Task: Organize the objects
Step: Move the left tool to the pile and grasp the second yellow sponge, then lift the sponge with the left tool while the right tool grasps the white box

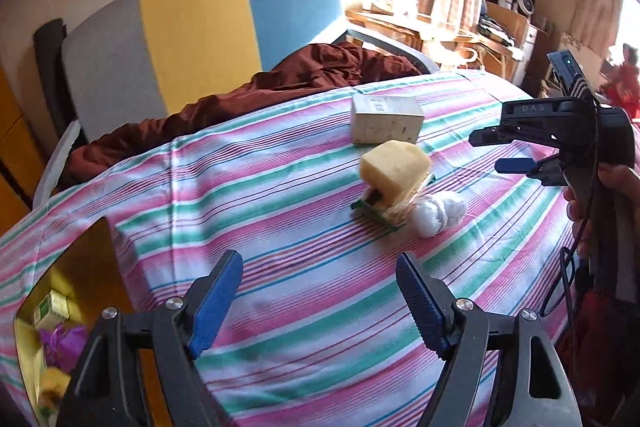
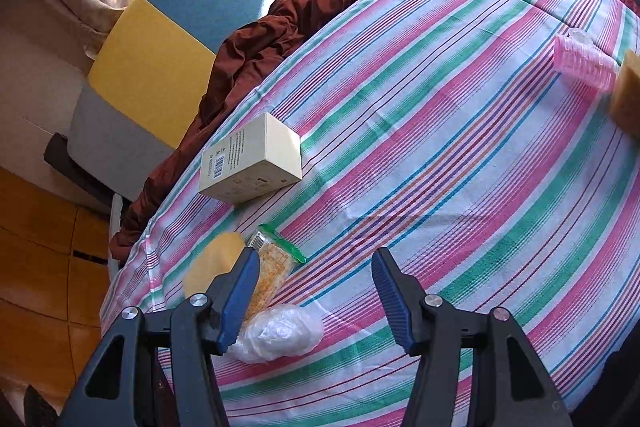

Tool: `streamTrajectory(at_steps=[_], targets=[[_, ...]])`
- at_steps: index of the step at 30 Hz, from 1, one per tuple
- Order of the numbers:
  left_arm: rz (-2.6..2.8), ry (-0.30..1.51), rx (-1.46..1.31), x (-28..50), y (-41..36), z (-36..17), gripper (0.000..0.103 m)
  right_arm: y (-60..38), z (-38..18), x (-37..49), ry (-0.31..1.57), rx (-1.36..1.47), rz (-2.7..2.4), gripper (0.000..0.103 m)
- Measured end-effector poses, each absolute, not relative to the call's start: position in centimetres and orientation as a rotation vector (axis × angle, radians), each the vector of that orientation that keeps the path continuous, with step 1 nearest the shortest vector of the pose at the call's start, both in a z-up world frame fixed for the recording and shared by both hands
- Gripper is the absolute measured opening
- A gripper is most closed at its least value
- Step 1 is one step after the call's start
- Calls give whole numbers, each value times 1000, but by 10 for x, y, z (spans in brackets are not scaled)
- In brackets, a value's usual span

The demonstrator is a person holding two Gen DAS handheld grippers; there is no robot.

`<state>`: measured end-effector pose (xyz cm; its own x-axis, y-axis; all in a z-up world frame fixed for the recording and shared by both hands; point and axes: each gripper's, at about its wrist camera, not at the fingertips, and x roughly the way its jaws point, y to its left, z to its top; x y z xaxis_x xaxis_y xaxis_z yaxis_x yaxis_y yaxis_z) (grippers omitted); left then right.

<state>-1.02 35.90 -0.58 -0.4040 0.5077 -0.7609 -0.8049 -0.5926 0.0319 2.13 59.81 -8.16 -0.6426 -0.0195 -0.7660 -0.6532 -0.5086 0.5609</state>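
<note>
1. Both grippers are open and empty: left gripper (image 1: 320, 301), right gripper (image 2: 316, 301).
2. Just ahead on the striped cloth (image 1: 304, 311) lie a yellow sponge (image 1: 394, 169), snack packet (image 2: 272, 279) and plastic bag (image 2: 280, 333).
3. Sponge looks light and squashy; pinch its sides.
4. Cardboard box (image 2: 252, 161) sits beyond; yellow bin (image 1: 60, 327) at left edge.

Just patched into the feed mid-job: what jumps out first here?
The pink, green and white striped cloth fills both views. Mid-cloth lies a small cluster: a yellow sponge, a green-edged snack packet and a white plastic-wrapped bundle, with a cream box just beyond. Both grippers hover open and empty.
</note>
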Motion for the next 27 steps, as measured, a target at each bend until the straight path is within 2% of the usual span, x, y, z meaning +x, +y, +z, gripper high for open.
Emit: streamTrajectory(at_steps=[10, 15, 20, 22, 23, 24, 27], targets=[[1902, 713, -811, -30, 458, -21, 89, 603, -85, 23, 1367, -1030, 2193, 59], [1814, 788, -770, -35, 489, -36, 96, 605, -88, 21, 1393, -1037, 2188, 59], [1794, 825, -776, -45, 507, -53, 97, 604, -90, 19, 1394, -1057, 2184, 60], [1779, 790, -815, -51, 509, -58, 89, 604, -91, 18, 1388, -1065, 2182, 60], [1773, 764, -844, -54, 508, -60, 72, 604, -92, 18, 1388, -1069, 2178, 60], [1762, 736, -884, -58, 507, -62, 58, 604, -93, 18, 1389, -1072, 2173, 60], [1795, 649, -933, -63, 494, -64, 55, 604, -93, 18, 1379, -1079, 2169, 60]])
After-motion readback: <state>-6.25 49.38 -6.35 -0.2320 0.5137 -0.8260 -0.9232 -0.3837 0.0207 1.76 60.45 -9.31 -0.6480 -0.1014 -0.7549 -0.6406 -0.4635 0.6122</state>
